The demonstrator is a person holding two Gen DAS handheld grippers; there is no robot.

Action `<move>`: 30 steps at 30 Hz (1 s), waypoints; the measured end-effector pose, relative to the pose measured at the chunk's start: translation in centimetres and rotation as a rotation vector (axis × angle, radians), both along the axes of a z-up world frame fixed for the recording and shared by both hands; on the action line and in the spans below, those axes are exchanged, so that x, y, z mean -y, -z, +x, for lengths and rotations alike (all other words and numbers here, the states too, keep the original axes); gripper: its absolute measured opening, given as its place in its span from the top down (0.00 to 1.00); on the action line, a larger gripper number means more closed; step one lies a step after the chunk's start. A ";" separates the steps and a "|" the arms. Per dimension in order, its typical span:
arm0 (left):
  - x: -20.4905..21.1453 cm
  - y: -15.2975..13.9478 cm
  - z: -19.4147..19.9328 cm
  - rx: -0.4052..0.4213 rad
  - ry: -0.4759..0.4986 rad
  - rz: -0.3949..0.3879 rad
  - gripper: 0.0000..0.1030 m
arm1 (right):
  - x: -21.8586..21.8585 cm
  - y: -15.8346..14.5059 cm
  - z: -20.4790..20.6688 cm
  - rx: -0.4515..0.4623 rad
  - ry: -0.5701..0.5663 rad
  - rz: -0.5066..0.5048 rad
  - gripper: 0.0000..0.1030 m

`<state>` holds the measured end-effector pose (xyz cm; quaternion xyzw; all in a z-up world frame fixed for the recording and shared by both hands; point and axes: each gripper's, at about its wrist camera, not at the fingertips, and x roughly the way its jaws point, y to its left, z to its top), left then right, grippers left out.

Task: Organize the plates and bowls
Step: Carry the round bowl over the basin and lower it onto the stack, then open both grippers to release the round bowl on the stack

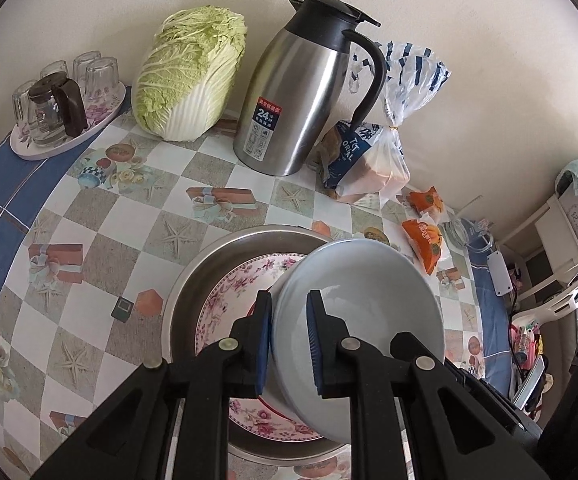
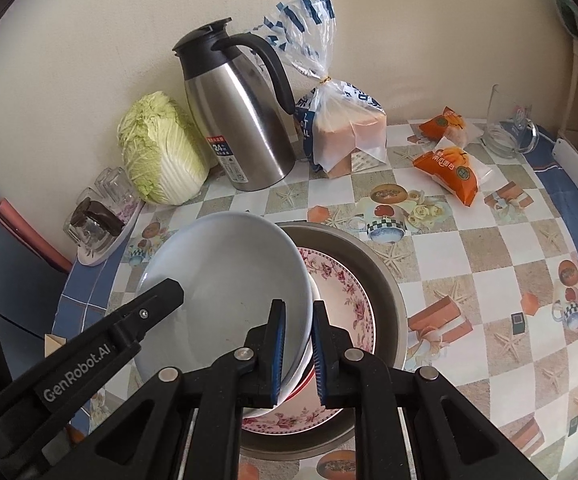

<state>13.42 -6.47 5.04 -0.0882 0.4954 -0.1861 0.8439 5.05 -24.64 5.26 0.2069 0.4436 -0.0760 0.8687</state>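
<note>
A pale blue-grey plate is held tilted above a steel basin that holds a floral plate. My left gripper is shut on the grey plate's left rim. My right gripper is shut on the same plate's right rim, and a white dish edge with a red rim shows just beneath it. The floral plate lies in the basin below. The left gripper's finger shows at the plate's left edge in the right wrist view.
At the back stand a steel thermos jug, a napa cabbage, a bagged bread loaf and a tray of glasses. Orange snack packets and a glass mug lie right. The table's edge curves at both sides.
</note>
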 end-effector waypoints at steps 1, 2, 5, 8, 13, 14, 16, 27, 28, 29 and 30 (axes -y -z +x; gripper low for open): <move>0.0 0.1 0.0 -0.003 0.000 0.001 0.84 | 0.0 0.1 0.0 0.001 0.002 -0.001 0.85; 0.0 0.1 0.0 -0.004 -0.001 0.002 0.84 | 0.0 0.1 0.0 0.001 0.001 -0.004 0.85; -0.2 -0.1 0.1 0.007 -0.011 0.012 0.84 | 0.3 0.1 0.0 0.004 0.009 -0.001 0.85; -0.4 -0.5 0.0 0.015 -0.012 0.001 0.84 | 0.5 0.0 -0.2 0.025 0.006 0.008 0.85; -0.6 -1.1 -0.3 0.024 -0.011 -0.009 0.79 | 0.8 -0.2 -0.3 0.037 0.007 0.010 0.85; -0.7 -1.2 -0.4 0.028 -0.013 -0.013 0.72 | 0.8 -0.3 -0.4 0.036 0.008 0.008 0.85; -0.9 -1.6 -0.7 0.038 -0.018 -0.014 0.56 | 0.8 -0.4 -0.6 0.034 0.006 0.001 0.79; -3.6 -2.5 -2.5 0.081 -0.084 0.036 0.14 | -0.5 -1.5 -2.2 0.067 -0.035 -0.031 0.34; -4.0 -2.5 -2.7 0.086 -0.091 0.041 0.13 | -0.7 -1.4 -2.4 0.068 -0.036 -0.035 0.31; -4.3 -2.5 -2.9 0.089 -0.095 0.045 0.12 | -0.8 -1.4 -2.6 0.068 -0.038 -0.039 0.29; -4.7 -2.4 -3.1 0.092 -0.095 0.049 0.12 | -1.0 -1.4 -2.8 0.069 -0.041 -0.043 0.28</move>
